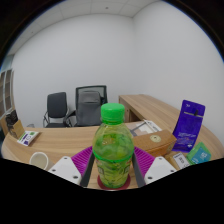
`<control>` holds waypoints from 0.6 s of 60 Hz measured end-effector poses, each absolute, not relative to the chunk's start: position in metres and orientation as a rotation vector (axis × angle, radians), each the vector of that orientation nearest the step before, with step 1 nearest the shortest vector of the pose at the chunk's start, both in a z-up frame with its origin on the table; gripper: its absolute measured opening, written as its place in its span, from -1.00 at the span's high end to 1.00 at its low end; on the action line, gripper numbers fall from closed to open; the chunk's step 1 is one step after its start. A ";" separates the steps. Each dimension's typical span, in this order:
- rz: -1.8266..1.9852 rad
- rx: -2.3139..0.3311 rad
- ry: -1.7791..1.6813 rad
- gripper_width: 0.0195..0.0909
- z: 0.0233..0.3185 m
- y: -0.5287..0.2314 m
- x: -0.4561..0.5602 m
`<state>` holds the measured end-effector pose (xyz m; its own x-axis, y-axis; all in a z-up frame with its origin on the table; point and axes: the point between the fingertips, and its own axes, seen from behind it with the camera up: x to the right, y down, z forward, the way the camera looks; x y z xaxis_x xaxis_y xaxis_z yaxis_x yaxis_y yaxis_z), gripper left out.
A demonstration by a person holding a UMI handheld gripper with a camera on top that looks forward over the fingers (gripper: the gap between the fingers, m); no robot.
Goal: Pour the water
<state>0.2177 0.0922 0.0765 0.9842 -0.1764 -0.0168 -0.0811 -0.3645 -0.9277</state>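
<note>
Your gripper (113, 172) clamps the green-capped clear plastic bottle (113, 150) of yellow-green drink at mid-body. Expect thin, slippery, yielding walls and sloshing weight; squeeze gently.

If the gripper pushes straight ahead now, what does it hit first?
The green-capped bottle: it already sits between the fingers of the gripper. Whether they press on it is unclear. Beyond it the desk continues.
</note>
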 end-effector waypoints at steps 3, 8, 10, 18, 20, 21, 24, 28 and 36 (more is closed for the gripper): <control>-0.087 -1.961 0.181 -0.55 0.079 0.084 0.211; -0.075 -2.011 0.186 -0.69 0.076 0.055 0.201; -0.081 -2.031 0.181 -0.69 0.074 0.040 0.197; -0.083 -2.136 0.151 -0.69 0.069 -0.043 0.164; -0.077 -2.153 0.156 -0.69 0.073 -0.063 0.155; -0.071 -2.160 0.157 -0.70 0.077 -0.073 0.150; -0.045 -2.175 0.160 -0.70 0.090 -0.097 0.135; -0.026 -2.185 0.158 -0.69 0.112 -0.126 0.114; -0.013 -2.182 0.106 -0.70 0.153 -0.168 0.074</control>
<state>0.0737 -0.1678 0.1525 0.9962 -0.0813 -0.0307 -0.0718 -0.5720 -0.8171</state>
